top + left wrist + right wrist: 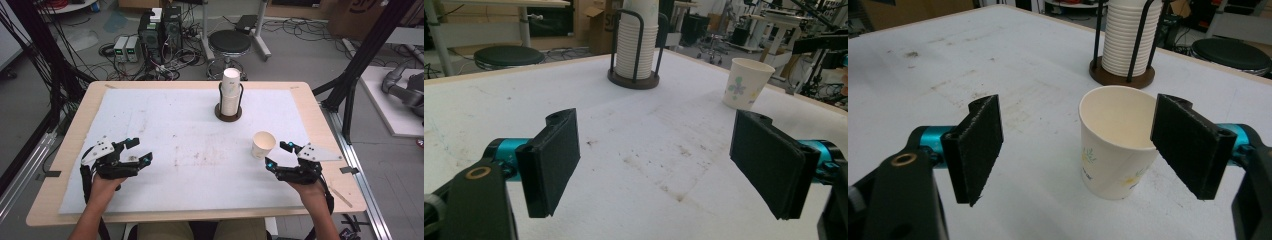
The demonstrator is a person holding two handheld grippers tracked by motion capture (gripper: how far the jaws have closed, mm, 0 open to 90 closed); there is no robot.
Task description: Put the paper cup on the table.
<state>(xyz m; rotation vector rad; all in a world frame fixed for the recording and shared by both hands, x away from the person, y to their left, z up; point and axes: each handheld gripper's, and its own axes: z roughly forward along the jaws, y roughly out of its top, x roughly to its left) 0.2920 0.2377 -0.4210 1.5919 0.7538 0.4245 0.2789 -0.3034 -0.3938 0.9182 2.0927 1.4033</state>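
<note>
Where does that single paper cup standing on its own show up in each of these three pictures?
High view: the paper cup stands right of centre, just ahead of the right gripper.
Left gripper view: the cup is at the upper right, far off.
Right gripper view: the cup is close, centre right.
Shared landmark: the cup stack in its holder.

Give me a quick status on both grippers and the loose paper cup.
Left gripper open, empty. Right gripper open, just behind the paper cup, upright, untouched. Nothing in the way.

Left gripper (pixel 136 151) and right gripper (pixel 279 154), both held low in the hands, jaws wide apart, empty.
</note>
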